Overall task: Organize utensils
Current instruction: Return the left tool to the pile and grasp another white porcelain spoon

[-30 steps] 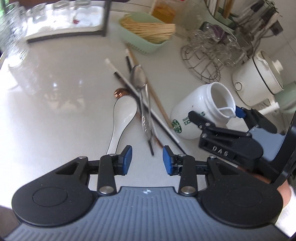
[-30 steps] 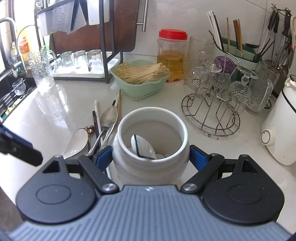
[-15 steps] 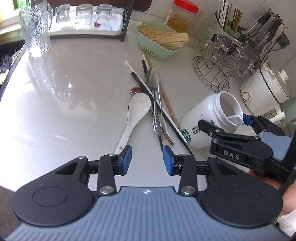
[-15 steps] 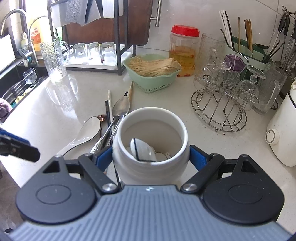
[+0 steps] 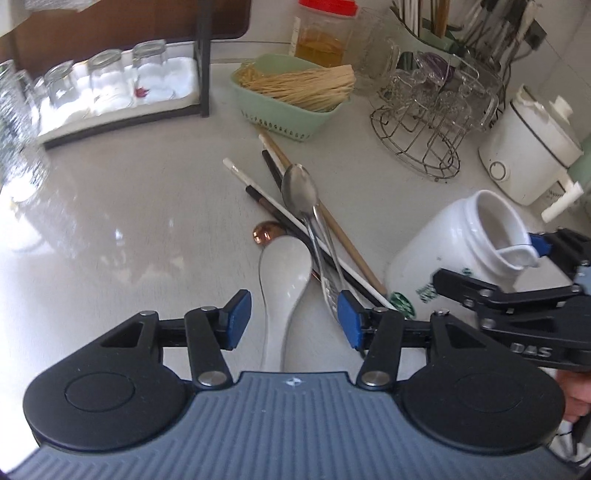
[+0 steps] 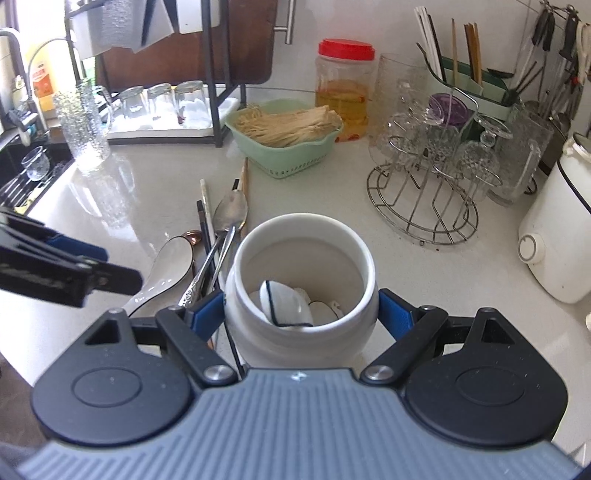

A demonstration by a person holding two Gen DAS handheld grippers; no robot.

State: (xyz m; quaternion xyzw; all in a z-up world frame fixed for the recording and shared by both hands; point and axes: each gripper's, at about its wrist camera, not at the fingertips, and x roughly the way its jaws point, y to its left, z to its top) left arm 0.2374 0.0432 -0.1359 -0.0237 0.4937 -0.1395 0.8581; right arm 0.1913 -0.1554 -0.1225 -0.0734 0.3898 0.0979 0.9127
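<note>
Glossy white countertop [image 5: 122, 206], tiled wall [image 6: 399, 22], daylight reflections

i saw the white ceramic soup spoon [image 5: 286, 280] lying on the pale stone counter [image 5: 129, 221], left of the tilted white ceramic jar [image 5: 454, 254], with the long steel spoon [image 5: 306, 206] and mixed chopsticks [image 5: 280, 206] crossed between them.
</note>
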